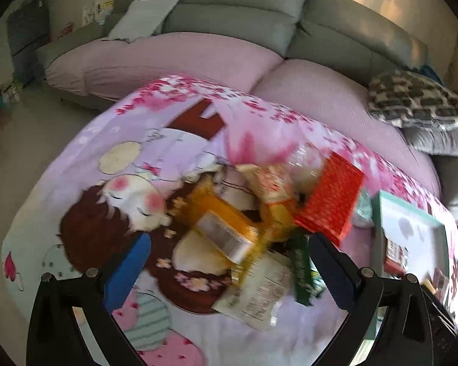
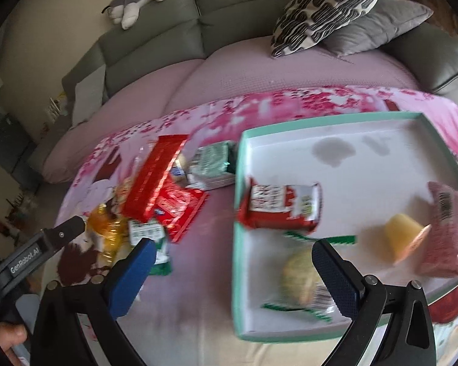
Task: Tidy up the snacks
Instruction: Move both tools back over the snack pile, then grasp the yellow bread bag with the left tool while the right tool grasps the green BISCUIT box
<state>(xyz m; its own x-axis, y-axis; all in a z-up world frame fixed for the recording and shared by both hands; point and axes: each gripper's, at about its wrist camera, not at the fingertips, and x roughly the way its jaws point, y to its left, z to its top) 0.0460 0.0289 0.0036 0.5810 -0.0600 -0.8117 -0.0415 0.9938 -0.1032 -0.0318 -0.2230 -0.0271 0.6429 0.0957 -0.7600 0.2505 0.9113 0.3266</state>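
- Left gripper (image 1: 226, 274): fingers spread, holding nothing, hovering above the loose snack pile (image 1: 259, 228) on the cartoon-print cloth (image 1: 107, 183).
- Right gripper (image 2: 232, 277): fingers spread, empty, straddling the near left corner of the green-rimmed tray (image 2: 239, 244).
- Pile, left of the tray: red box (image 1: 329, 201), orange packet (image 1: 223, 216), white-label packet (image 1: 259, 292), green bar (image 1: 302, 271).
- Already in the tray: red-and-white packet (image 2: 284, 207), round cake in a clear wrapper (image 2: 299, 277), yellow piece (image 2: 403, 238), pink packet (image 2: 445, 231).
- Step, as we judge it: sorting partly done; we are between picks.
- Next move calls for lowering the left fingers over one top-lying packet, closing, and carrying it right into bare tray space.
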